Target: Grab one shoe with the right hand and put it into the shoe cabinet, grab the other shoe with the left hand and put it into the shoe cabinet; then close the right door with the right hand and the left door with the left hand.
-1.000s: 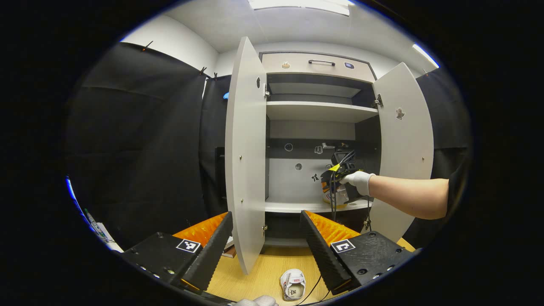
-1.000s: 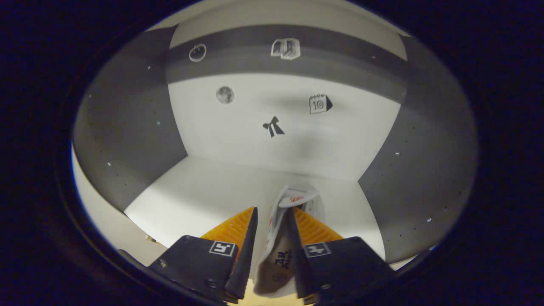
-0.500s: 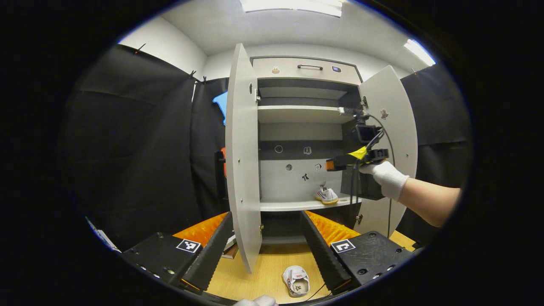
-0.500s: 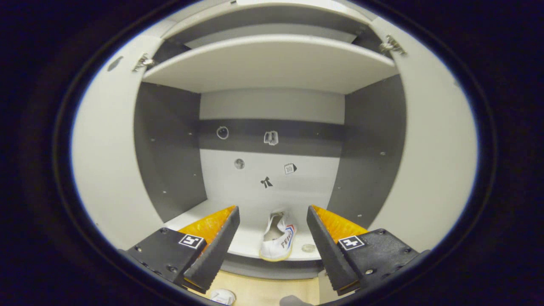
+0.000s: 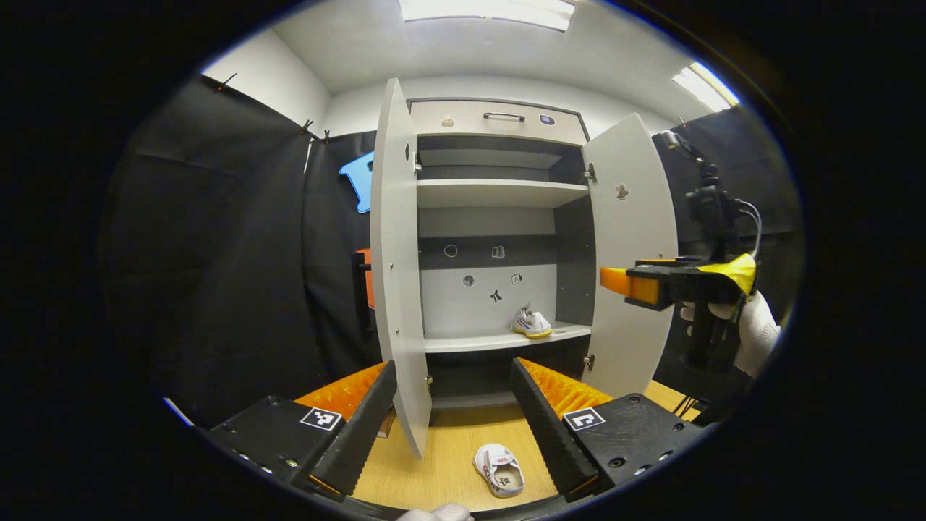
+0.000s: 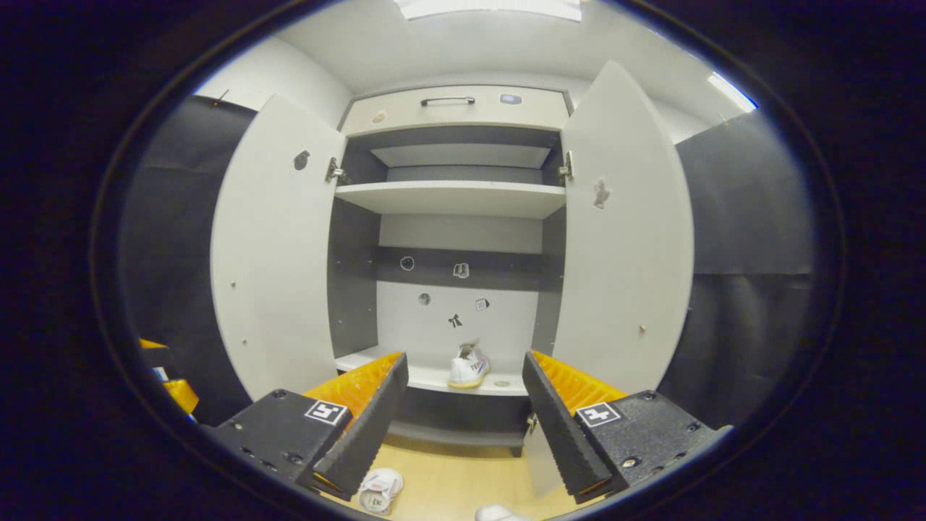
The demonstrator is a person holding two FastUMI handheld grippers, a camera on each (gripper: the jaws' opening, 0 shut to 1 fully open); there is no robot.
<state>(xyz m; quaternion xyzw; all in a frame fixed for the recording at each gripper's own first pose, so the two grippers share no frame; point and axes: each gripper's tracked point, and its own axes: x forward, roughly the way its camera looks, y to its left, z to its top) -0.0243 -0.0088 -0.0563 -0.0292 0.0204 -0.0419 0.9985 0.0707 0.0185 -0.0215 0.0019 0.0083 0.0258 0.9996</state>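
Note:
One small white shoe [image 5: 532, 323] [image 6: 467, 367] stands on the lower shelf [image 5: 499, 339] of the shoe cabinet, right of centre. The other white shoe [image 5: 499, 470] [image 6: 380, 490] lies on the wooden floor in front of the cabinet. Both cabinet doors stand wide: the left door [image 5: 394, 260] [image 6: 275, 253] and the right door [image 5: 629, 253] [image 6: 622, 239]. My left gripper [image 5: 452, 427] is open, low over the floor, with the floor shoe just ahead between its fingers. My right gripper [image 6: 463, 423] is open and empty, back from the cabinet; it also appears held in a gloved hand [image 5: 752, 333] at the right of the left gripper view.
The cabinet has an upper shelf [image 5: 499, 192] and a drawer with a handle [image 5: 504, 116] on top. Black cloth walls flank it on both sides. A small object lies on the shelf [image 6: 501, 383] beside the shoe. The floor [image 5: 448, 463] is light wood.
My right gripper let go of the first shoe on the lower shelf, opened and drew back out of the cabinet to the right. My left gripper stayed low and turned slightly.

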